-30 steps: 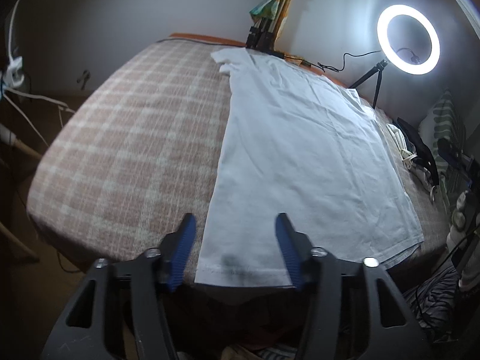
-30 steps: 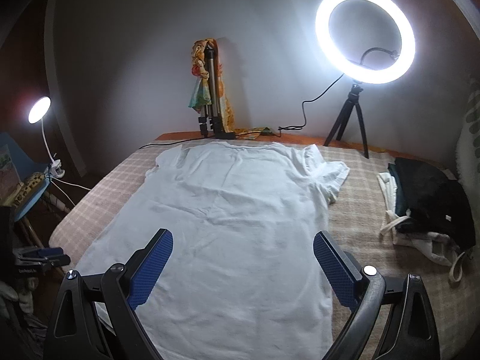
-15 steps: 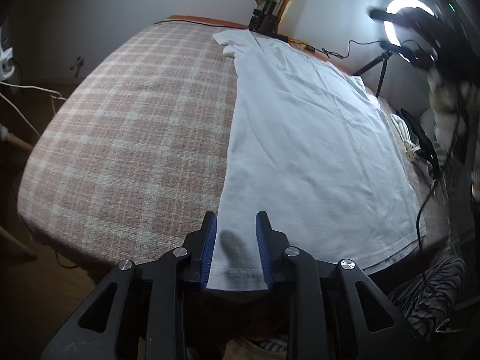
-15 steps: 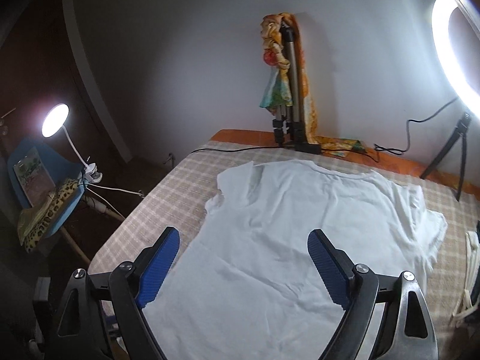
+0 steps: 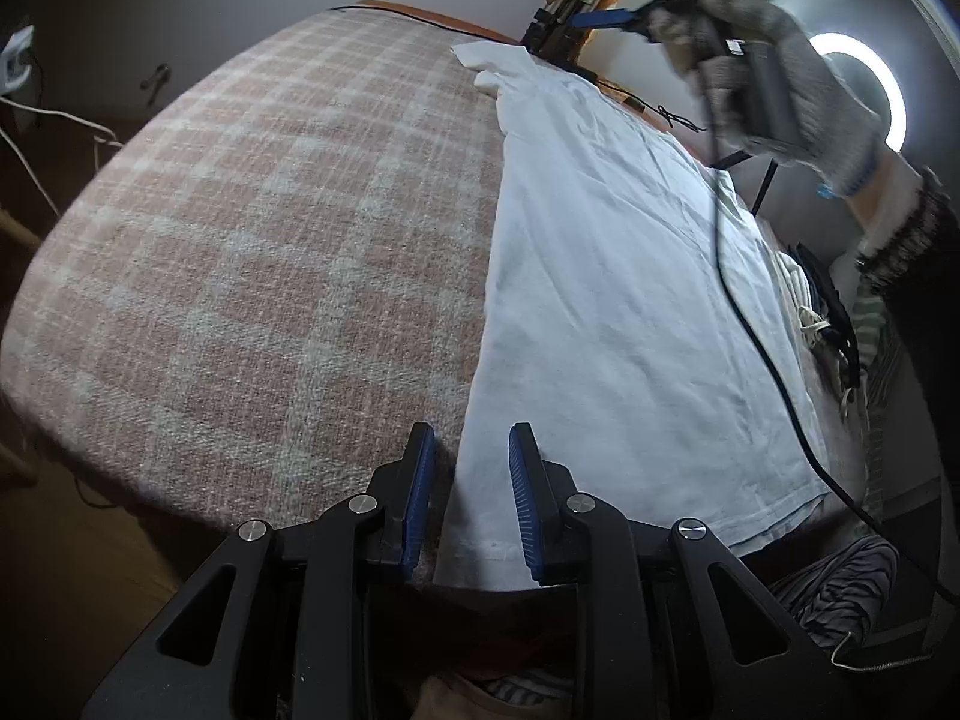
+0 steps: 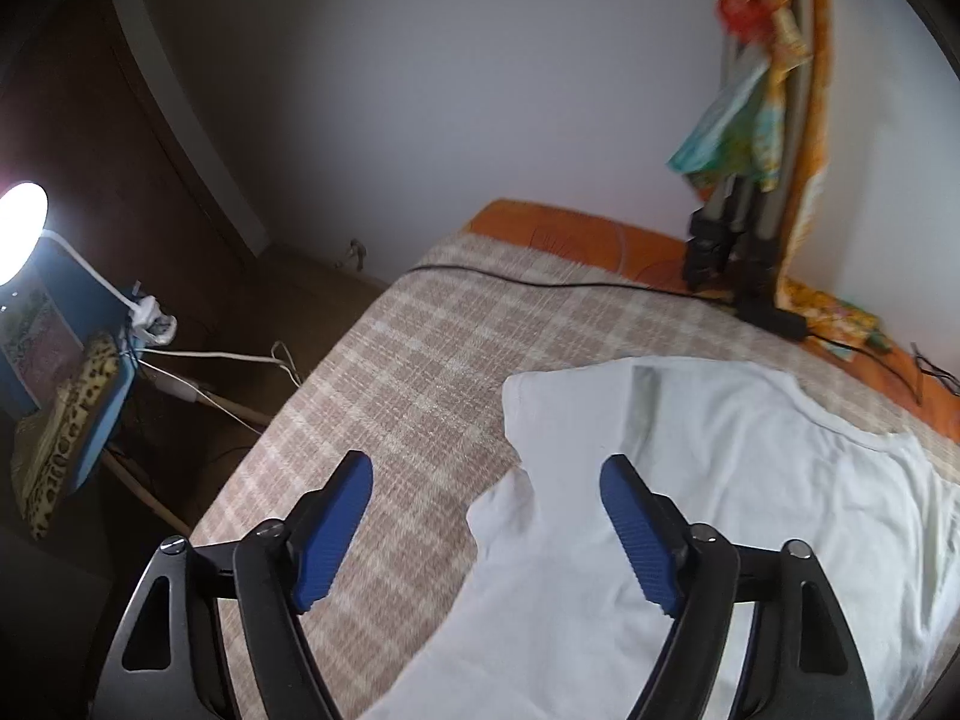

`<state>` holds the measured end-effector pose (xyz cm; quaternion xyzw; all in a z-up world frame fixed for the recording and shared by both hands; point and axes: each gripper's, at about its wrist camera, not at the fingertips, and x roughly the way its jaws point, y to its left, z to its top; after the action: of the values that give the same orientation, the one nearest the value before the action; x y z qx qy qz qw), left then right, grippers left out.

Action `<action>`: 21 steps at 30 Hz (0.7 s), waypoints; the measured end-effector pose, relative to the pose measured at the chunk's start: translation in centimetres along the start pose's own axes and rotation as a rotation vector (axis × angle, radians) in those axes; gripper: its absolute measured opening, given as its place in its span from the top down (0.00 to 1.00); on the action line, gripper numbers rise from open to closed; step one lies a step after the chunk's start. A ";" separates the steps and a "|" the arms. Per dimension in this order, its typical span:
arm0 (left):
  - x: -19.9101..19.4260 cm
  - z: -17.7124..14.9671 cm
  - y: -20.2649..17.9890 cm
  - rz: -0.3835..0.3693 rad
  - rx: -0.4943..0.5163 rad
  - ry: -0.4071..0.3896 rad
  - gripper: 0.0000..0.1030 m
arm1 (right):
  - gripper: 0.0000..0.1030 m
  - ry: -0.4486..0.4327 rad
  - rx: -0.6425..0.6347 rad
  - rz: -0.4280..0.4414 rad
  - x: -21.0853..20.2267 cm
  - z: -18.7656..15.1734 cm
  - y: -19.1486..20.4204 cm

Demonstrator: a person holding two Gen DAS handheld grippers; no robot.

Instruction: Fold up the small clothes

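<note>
Left gripper (image 5: 469,495), fingers narrow, straddles the t-shirt (image 5: 606,300) near hem corner; right gripper (image 6: 486,531), fingers wide, hovers above the far sleeve (image 6: 576,402), likely for a lengthwise fold

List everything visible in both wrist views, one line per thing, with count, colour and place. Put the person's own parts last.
T-shirt: one, white, spread flat on the blanket.
Blanket: one, pink and cream check, covering the bed.
Ring light: one, white, lit, far right behind the bed.
Desk lamp: one, white, lit, left of the bed.
Tripod: one, grey and black, against the wall, with colourful cloth draped on it.
Clothes pile: dark and cream, right of the T-shirt; count unclear.
Left claw: black with blue pads, partly closed around the T-shirt's hem corner.
Right claw: black with blue pads, open above the left sleeve.
Right hand: grey glove, holding the right claw.
</note>
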<state>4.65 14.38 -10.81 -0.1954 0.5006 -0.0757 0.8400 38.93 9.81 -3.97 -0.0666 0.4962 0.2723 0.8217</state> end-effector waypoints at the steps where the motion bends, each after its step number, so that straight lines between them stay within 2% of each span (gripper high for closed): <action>1: 0.0 0.0 -0.1 0.001 0.004 -0.001 0.78 | 0.26 0.020 0.004 -0.007 1.5 0.3 0.0; 6: 0.1 0.2 0.3 -0.029 -0.041 0.009 0.77 | 0.28 0.077 0.008 -0.032 6.4 1.5 0.0; 10: 0.3 0.3 0.1 -0.056 -0.042 0.025 0.77 | 0.28 0.101 -0.012 -0.111 9.0 2.3 0.0; 14: 0.4 0.2 -0.8 -0.032 0.004 0.020 0.77 | 0.29 0.115 -0.017 -0.163 10.4 2.9 -0.3; 18: 0.5 0.1 -0.4 -0.053 -0.032 0.007 0.77 | 0.30 0.126 -0.035 -0.199 11.3 3.0 -0.5; 21: 0.5 0.0 -0.2 -0.061 -0.034 -0.002 0.77 | 0.35 0.121 -0.050 -0.213 11.7 2.8 -0.7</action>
<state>4.88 14.05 -11.12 -0.2248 0.4946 -0.0926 0.8344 45.65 14.70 -12.67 -0.1559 0.5281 0.1914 0.8125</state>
